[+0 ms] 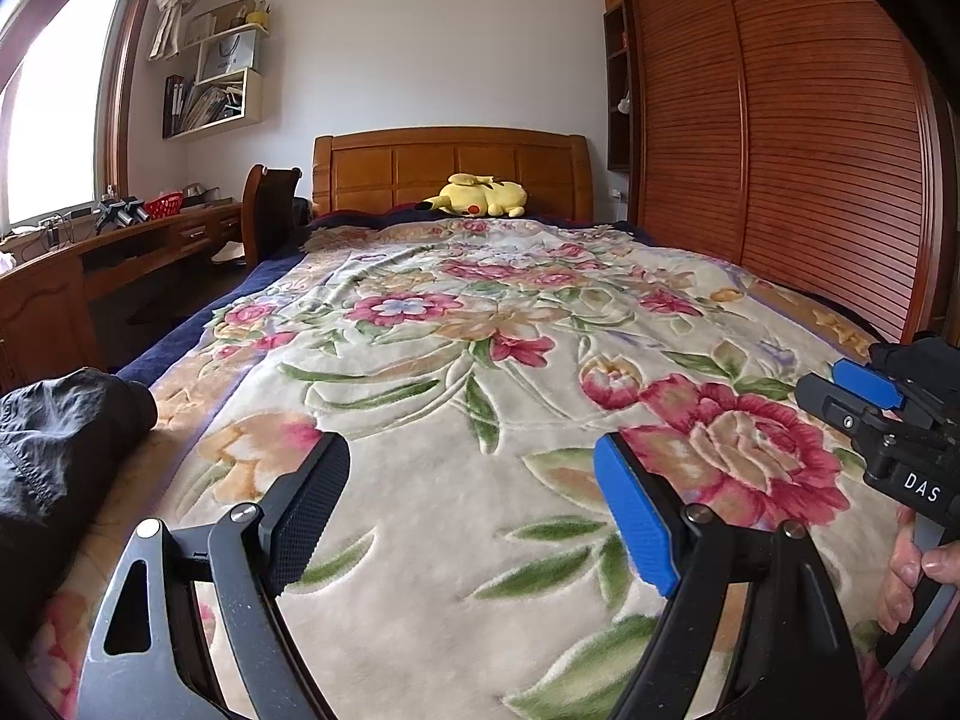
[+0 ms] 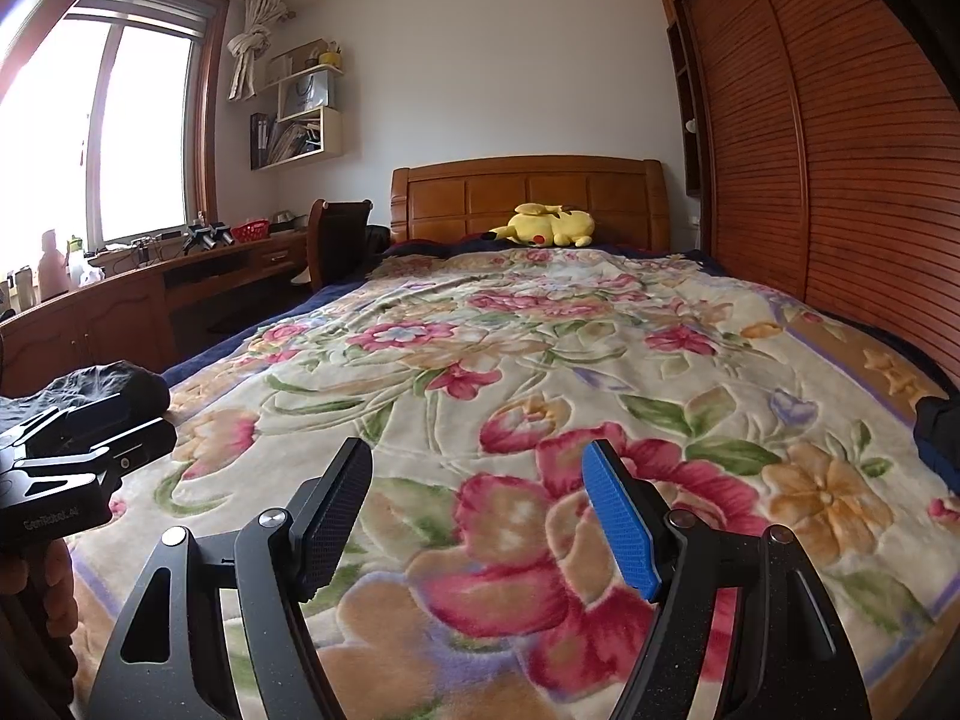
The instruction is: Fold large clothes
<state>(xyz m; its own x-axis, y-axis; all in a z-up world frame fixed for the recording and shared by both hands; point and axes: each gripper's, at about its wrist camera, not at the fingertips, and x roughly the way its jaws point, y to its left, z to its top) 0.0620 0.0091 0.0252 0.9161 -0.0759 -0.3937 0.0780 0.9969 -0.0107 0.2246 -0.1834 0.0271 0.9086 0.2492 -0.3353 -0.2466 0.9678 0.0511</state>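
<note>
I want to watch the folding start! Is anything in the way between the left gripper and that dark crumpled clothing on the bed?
Nothing visible is. The dark clothing lies bunched at the bed's left edge, just left of the open left gripper. Only bare floral blanket lies between them.

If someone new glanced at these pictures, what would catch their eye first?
The floral blanket covering the whole bed stands out first, with a yellow plush toy lying at the headboard. A dark garment sits crumpled at the bed's left edge, beside the open left hand-held gripper; the right hand-held gripper is open too.
</note>
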